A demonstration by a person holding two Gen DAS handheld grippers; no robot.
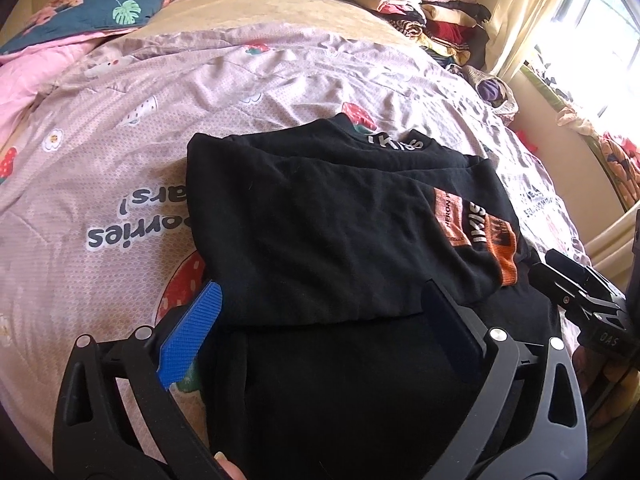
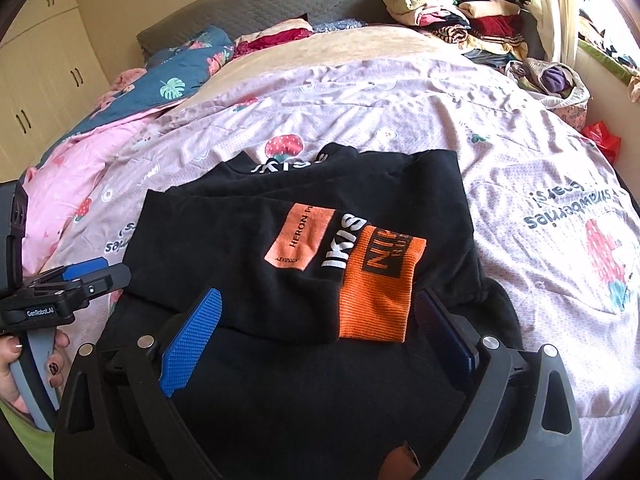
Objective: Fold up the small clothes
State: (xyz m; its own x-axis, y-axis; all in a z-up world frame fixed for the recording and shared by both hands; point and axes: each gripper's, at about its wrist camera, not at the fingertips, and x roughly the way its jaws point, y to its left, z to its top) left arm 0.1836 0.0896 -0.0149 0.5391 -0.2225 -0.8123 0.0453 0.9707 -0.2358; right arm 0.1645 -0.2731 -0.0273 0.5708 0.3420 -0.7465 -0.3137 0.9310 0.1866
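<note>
A black garment [image 1: 320, 232] with orange patches and white lettering lies partly folded on the pink strawberry bedspread [image 1: 120, 160]. It also shows in the right wrist view [image 2: 248, 248], with an orange cuff [image 2: 376, 288] lying on top. My left gripper [image 1: 320, 320] is open, its blue pads spread over the garment's near left part, holding nothing. My right gripper [image 2: 320, 324] is open over the garment's near edge, the orange cuff between its fingers, untouched. The right gripper also shows in the left wrist view [image 1: 580, 292]; the left gripper shows in the right wrist view [image 2: 76, 280].
A stack of folded clothes [image 2: 456, 12] sits at the far right of the bed. A blue leaf-print quilt [image 2: 180, 80] and pink blanket [image 2: 80, 168] lie at the far left. A grey headboard [image 2: 260, 8], wardrobe [image 2: 36, 80] and a bright window [image 1: 592, 40] surround the bed.
</note>
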